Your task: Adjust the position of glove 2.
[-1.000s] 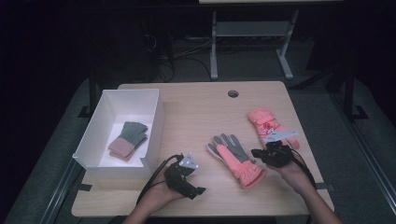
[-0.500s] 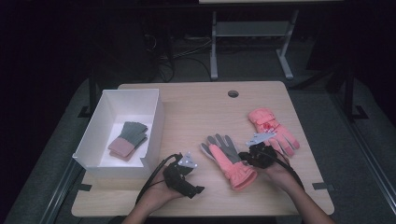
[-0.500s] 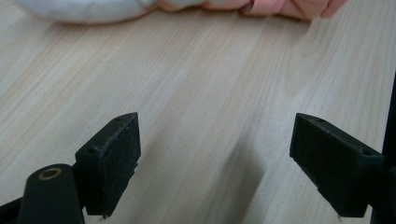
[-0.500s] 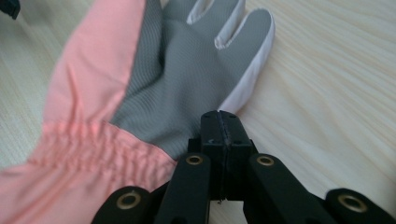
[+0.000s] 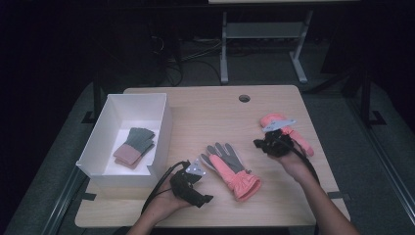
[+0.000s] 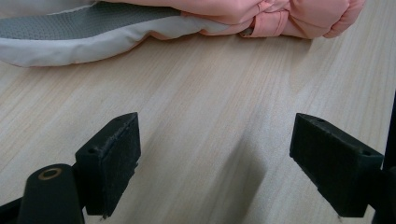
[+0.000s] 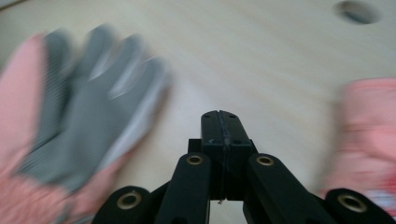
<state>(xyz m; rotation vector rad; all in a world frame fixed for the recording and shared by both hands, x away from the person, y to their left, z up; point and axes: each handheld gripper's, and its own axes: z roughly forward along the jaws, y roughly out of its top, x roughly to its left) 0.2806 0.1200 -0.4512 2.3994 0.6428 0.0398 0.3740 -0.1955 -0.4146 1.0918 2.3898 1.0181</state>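
Note:
A pink glove with a grey palm (image 5: 230,169) lies palm up in the middle of the table; it is also the pink and grey glove (image 6: 196,18) and a blurred glove (image 7: 88,107). A second pink glove (image 5: 288,131) lies to its right, blurred as the pink glove (image 7: 369,135). My left gripper (image 5: 193,182) rests on the table just left of the middle glove, and in its own view the left gripper (image 6: 219,140) is open over bare wood. My right gripper (image 5: 268,143) hovers at the left edge of the second glove; up close the right gripper (image 7: 219,119) is shut on nothing.
A white box (image 5: 164,125) stands at the left of the table with a folded green and pink pair of gloves (image 5: 134,146) inside. A round cable hole (image 5: 244,98) sits near the far edge. Bare wood stretches between box and gloves. A desk frame (image 5: 264,34) stands behind the table.
My right gripper has moved left and then toward the far side, between the two pink gloves. The left gripper and the gloves have stayed put.

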